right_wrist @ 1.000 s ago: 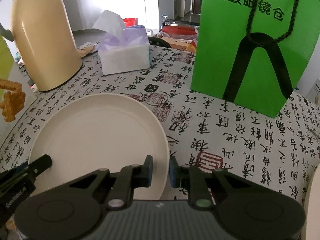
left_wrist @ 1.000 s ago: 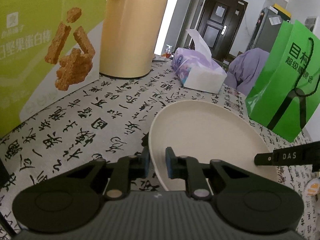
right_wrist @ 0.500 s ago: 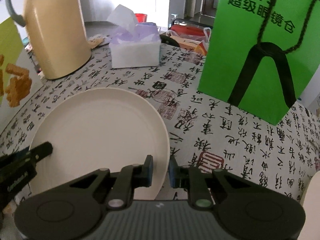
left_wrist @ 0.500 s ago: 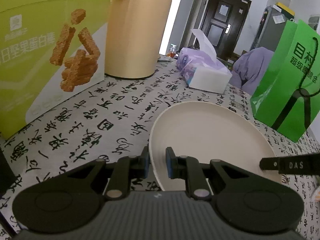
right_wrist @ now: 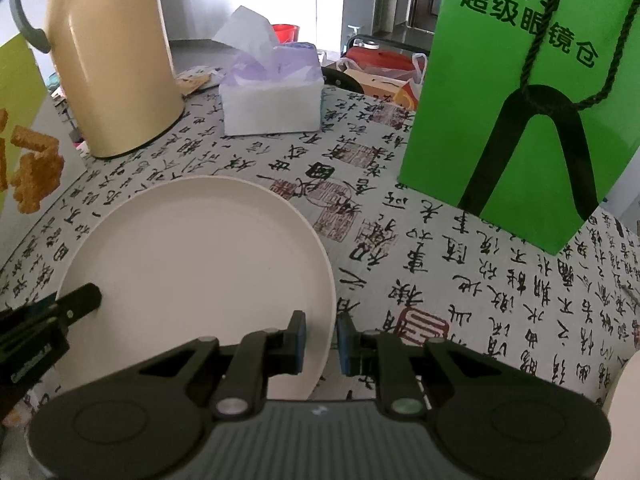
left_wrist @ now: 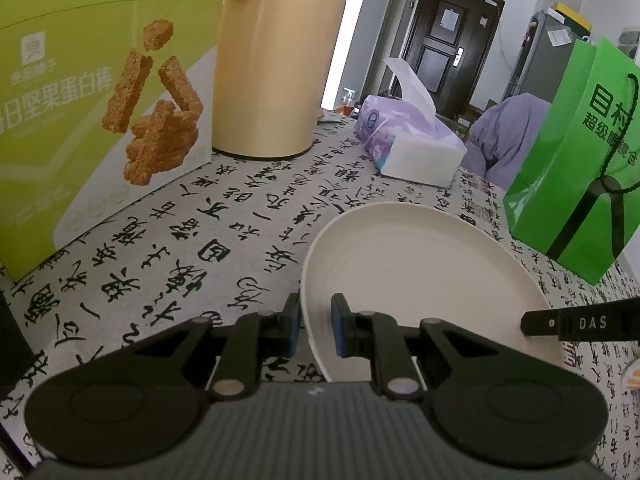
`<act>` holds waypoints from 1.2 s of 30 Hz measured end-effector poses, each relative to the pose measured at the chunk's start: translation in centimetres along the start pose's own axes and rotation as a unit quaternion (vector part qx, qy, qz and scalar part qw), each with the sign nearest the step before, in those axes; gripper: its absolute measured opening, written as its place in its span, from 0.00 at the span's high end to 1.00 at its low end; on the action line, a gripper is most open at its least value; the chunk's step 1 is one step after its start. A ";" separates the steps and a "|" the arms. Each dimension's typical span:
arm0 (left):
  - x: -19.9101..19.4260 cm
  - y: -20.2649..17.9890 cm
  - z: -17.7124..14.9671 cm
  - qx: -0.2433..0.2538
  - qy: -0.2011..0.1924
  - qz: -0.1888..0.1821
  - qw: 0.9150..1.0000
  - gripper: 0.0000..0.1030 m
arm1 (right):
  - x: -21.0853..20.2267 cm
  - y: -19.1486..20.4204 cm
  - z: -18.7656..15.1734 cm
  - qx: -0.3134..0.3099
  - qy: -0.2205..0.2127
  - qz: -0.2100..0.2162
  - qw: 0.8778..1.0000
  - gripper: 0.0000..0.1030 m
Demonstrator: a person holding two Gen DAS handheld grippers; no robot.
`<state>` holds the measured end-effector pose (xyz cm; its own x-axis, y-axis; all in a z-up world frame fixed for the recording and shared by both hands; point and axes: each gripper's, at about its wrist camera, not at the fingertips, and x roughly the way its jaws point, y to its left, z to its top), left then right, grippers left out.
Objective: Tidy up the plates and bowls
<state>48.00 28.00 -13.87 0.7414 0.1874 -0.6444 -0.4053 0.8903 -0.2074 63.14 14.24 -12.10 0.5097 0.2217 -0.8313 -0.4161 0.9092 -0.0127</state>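
A cream plate (left_wrist: 420, 276) is lying on the calligraphy-print bench (left_wrist: 192, 240), between a green paper bag (left_wrist: 576, 168) and a tan thermos (left_wrist: 276, 60) (a tissue box (right_wrist: 272, 100) is sitting behind). The left tool (left_wrist: 315, 330) is gripping the plate's left rim; the right tool (right_wrist: 320, 342) is clamping its right rim.

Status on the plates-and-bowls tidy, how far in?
Early. Done: nothing stacked in view. In hand: both grippers clamp the cream plate, left gripper on one rim, right gripper on the opposite rim. Left: set it down; a pale rim at the right wrist view's edge may be another dish, unclear. No bowls visible.
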 end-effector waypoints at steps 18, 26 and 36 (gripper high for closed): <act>-0.1 -0.2 0.0 0.006 -0.004 0.008 1.000 0.84 | -0.5 1.3 -0.3 -0.054 -0.012 -0.014 0.998 0.86; -0.5 -0.3 0.1 0.014 -0.013 0.010 1.000 0.84 | -1.4 1.4 -0.3 -0.060 -0.027 -0.016 0.998 0.86; -1.1 -0.4 0.2 0.013 -0.020 0.007 1.000 0.84 | -2.3 1.4 -0.6 -0.065 -0.040 -0.015 0.997 0.86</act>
<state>47.45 27.56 -12.98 0.7567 0.2161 -0.6170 -0.4025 0.8977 -0.1792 60.98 14.78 -10.56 0.5792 0.2267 -0.7830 -0.4911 0.8637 -0.1131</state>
